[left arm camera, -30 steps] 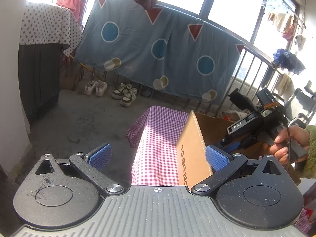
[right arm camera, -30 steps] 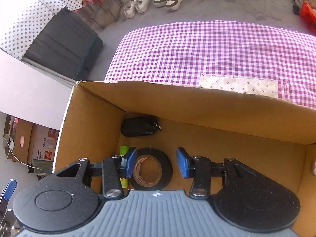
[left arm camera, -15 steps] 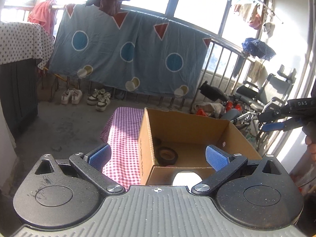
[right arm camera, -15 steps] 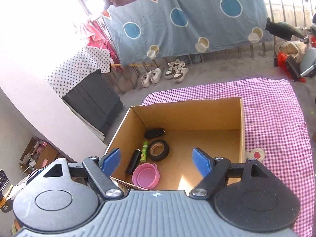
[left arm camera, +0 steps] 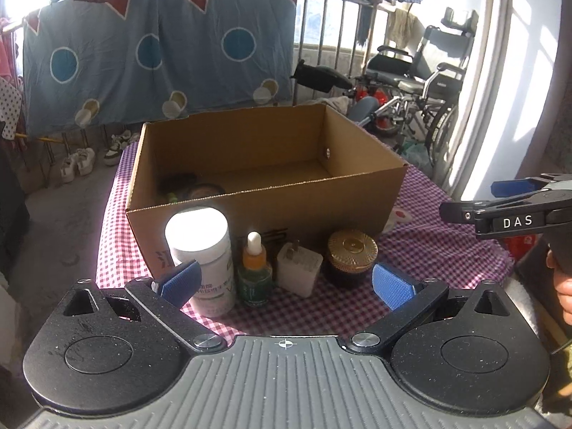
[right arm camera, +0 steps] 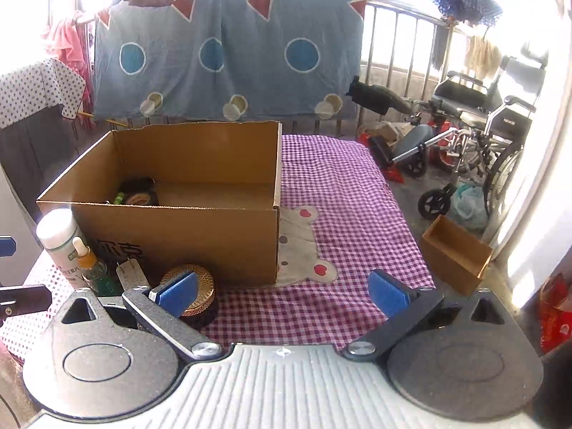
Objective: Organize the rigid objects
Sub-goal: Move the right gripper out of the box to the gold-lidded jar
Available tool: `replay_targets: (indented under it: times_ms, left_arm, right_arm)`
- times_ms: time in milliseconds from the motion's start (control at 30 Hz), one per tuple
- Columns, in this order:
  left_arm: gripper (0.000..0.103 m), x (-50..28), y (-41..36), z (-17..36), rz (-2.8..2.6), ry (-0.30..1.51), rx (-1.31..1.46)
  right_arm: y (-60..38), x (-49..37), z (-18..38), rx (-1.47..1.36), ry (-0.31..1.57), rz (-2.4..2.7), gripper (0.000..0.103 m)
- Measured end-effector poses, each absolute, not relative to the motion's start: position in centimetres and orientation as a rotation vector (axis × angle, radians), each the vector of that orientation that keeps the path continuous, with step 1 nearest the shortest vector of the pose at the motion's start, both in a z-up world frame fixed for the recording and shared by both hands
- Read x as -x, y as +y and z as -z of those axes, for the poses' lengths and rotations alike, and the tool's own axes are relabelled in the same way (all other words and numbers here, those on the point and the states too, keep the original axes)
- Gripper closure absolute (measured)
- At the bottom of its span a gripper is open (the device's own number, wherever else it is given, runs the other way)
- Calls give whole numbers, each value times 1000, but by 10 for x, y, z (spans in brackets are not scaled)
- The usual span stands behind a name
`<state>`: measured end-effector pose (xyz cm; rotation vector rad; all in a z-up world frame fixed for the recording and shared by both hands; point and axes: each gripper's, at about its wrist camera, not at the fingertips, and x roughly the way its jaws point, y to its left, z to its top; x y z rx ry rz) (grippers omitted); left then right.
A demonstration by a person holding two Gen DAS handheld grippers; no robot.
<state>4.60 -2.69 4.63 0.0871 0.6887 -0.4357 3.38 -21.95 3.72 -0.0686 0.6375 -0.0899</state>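
Standing empty, both grippers face the cardboard box on the checked tablecloth. Left gripper: jaws spread wide, nothing between them. Right gripper: jaws opening to full width, nothing held. Four items remain in a row just beside the box's near wall: white bottle, dropper bottle, white plug adapter and gold-lidded jar. Several dark items, partly hidden, already lie in the box's left end. Judgement: the step in hand is selection of the next piece. The next move calls for lining open jaws around one upright item without toppling its close neighbours
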Motion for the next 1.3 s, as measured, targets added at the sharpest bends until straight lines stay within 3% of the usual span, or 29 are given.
replay_targets:
  times_ms: [267,1200,1300]
  left_arm:
    - [0,-37,-66,-24,451,698,-178]
    - [1,-53,-112,29,622,705,-147]
    - [2,-54,-115,32,631,699,-146]
  right_arm:
    - [-229,-24,-38,188,539,108,0]
    - [-269,-66,9,-310,588,-271,0]
    - [-263,-77,17,-337,615,-301,8]
